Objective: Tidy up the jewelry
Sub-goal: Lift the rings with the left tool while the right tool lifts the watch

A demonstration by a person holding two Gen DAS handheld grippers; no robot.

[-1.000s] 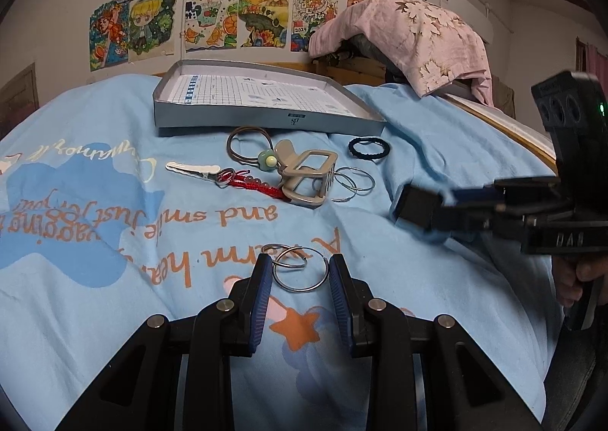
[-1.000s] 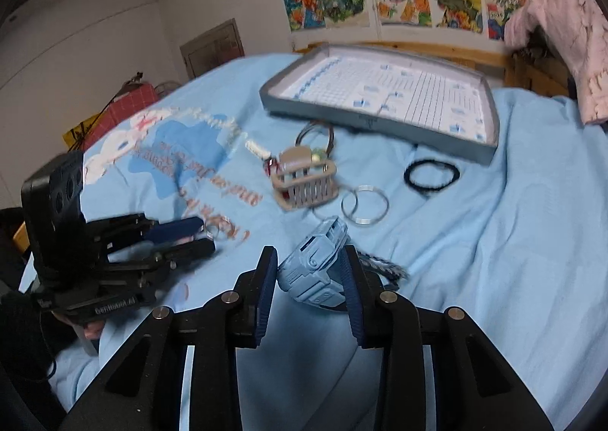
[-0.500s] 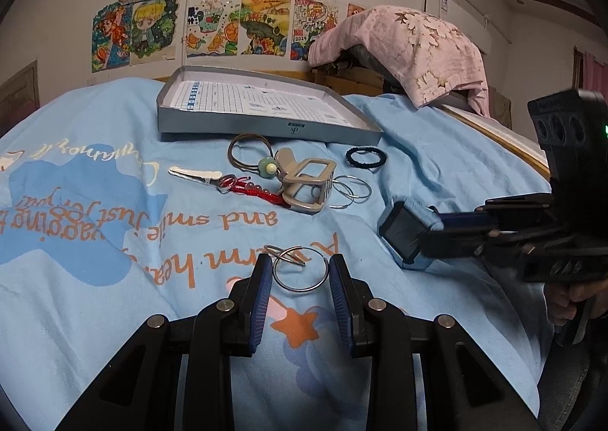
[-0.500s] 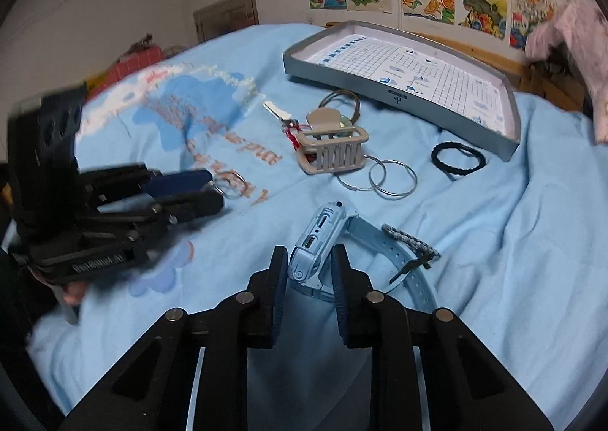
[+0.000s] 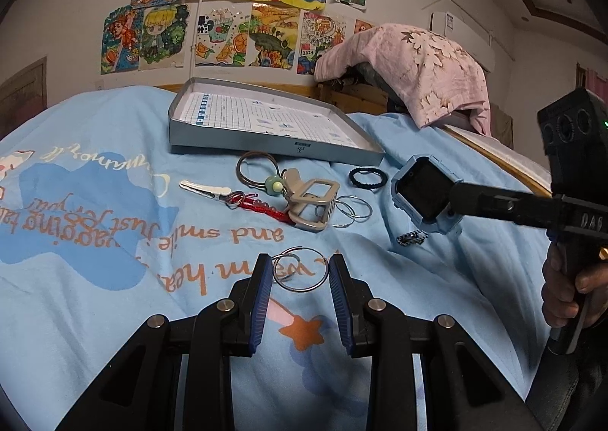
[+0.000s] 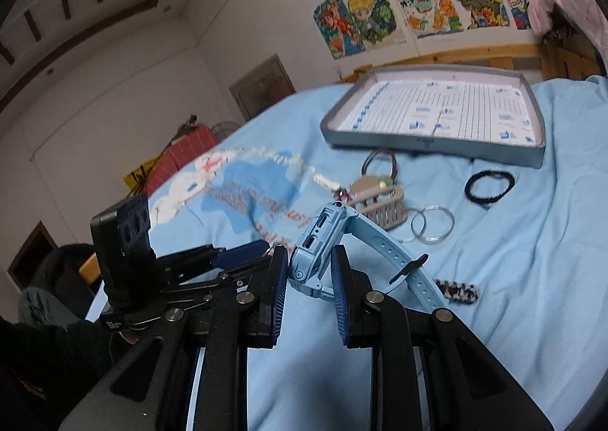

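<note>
A light blue watch (image 6: 319,241) is clamped by its case in my right gripper (image 6: 306,260), lifted off the blue bedspread with its strap hanging. The left wrist view shows that watch (image 5: 425,195) in the air at right, held by the right gripper (image 5: 452,201). My left gripper (image 5: 300,271) rests low on the bedspread, its pads against the sides of a metal ring (image 5: 300,269) with a smaller ring beside it. Further back sits the grey tray (image 5: 266,142), lined with gridded paper.
Between me and the tray lie a beige hair claw (image 5: 311,203), thin bangles (image 5: 351,208), a black hair tie (image 5: 368,178), a brown band with a green bead (image 5: 258,168) and a red cord. A small speckled piece (image 6: 456,290) lies under the watch.
My right gripper closed on the blue watch and raised it off the bedspread, tilting upward. The left gripper stayed around the ring.
</note>
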